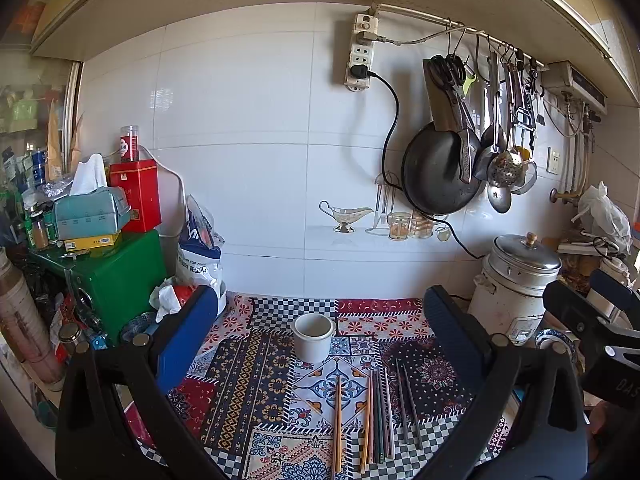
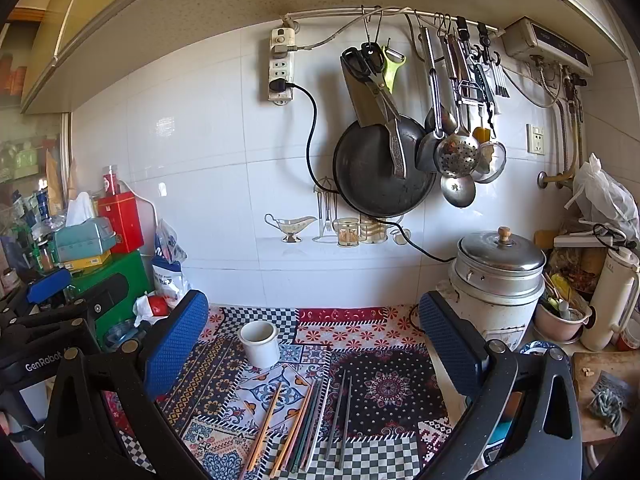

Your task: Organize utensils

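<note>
Both blue-padded grippers, left [image 1: 316, 344] and right [image 2: 314, 344], hang wide open and empty. Loose multicoloured chopsticks [image 1: 374, 416] lie on the patchwork tablecloth [image 1: 248, 384], long axes pointing 12 o'clock toward the white ceramic cup [image 1: 313, 336].

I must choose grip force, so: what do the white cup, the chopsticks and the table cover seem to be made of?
White cup: looks like glazed ceramic or enamel, smooth with a soft sheen; cannot tell which.
Chopsticks: the orange-tan ones look like wood or bamboo, matte; the pink, green and dark grey ones look more like plastic or coated, uncertain.
Table cover: printed patchwork pattern lying flat, probably oilcloth or fabric.
</note>
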### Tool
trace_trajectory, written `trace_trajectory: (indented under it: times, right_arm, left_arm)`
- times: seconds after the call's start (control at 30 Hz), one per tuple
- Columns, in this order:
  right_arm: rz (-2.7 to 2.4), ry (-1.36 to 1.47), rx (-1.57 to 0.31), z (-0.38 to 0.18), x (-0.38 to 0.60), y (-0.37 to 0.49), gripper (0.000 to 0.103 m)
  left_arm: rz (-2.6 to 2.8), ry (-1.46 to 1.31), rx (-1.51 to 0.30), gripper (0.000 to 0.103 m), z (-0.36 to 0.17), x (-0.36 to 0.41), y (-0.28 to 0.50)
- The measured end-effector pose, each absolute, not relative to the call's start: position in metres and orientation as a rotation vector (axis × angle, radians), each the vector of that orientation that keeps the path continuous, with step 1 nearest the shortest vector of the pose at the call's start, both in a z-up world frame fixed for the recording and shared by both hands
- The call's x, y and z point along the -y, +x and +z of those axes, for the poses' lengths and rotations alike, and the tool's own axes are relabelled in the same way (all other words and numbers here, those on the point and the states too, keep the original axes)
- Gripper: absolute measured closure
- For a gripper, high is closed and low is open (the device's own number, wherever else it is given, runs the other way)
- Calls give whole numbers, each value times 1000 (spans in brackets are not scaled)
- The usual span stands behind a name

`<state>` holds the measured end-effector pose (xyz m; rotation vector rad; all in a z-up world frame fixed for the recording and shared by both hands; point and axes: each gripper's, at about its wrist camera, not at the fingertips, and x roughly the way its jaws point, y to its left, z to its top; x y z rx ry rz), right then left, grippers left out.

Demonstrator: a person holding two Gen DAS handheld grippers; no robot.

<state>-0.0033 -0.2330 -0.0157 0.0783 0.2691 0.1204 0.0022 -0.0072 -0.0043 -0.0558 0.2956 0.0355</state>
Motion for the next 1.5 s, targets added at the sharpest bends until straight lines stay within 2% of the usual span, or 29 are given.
trace_trajectory:
  times: [1.13, 1.5]
  right_arm:
    - [109, 71, -296, -21, 227, 1, 0]
    - [57, 37, -387, -49, 217, 20, 0]
  left_arm:
    - [14, -52, -318, 0, -7, 5, 14]
    - [-1, -38, -426, 0, -38, -5, 42]
